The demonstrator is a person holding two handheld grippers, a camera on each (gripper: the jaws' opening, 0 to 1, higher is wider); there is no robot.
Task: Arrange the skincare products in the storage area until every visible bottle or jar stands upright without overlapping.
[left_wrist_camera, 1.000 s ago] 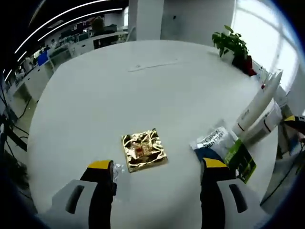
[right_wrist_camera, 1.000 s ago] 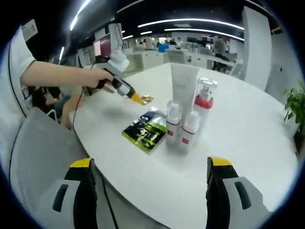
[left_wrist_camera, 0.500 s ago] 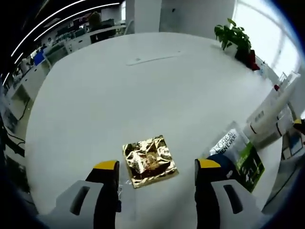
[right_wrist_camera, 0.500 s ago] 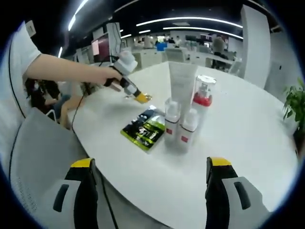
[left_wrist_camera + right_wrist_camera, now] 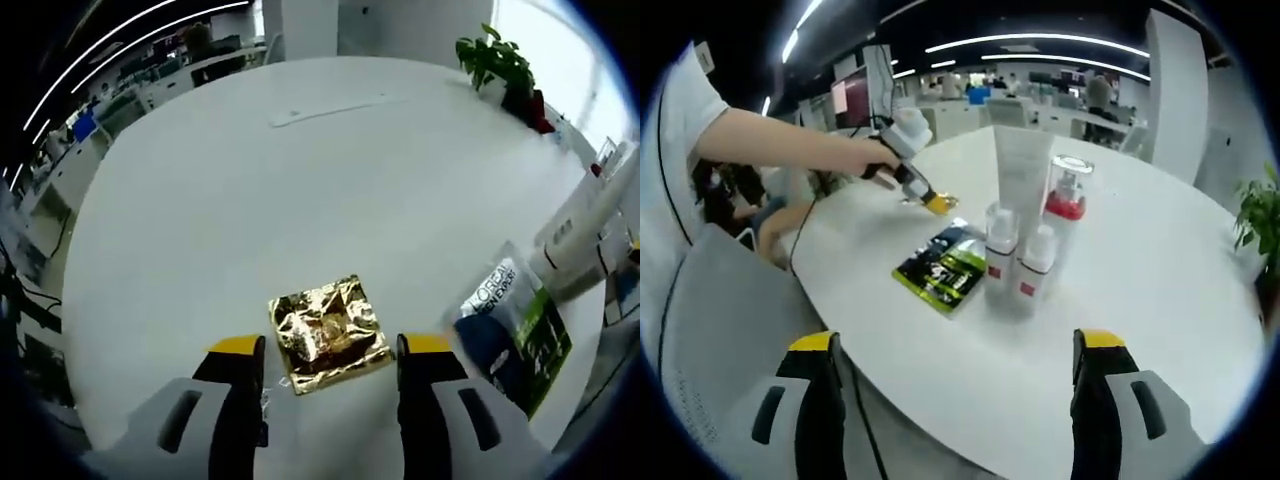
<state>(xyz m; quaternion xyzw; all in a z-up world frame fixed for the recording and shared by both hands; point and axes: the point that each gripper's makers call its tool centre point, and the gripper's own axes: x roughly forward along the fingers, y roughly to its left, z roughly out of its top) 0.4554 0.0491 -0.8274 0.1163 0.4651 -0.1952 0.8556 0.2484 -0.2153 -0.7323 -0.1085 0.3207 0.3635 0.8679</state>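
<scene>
L gripper jaws wide, gold foil sachet seen btwn tips, lower centre, on white table. R gripper jaws wide, nothing held; bottles upright mid-frame.

The left gripper view looks steeply down from close above the white bench, a gold foil packet at lower centre; the right gripper view looks level across the bench from beyond its edge, farther off; both share the green sachet, the bottles and the foil packet.
</scene>
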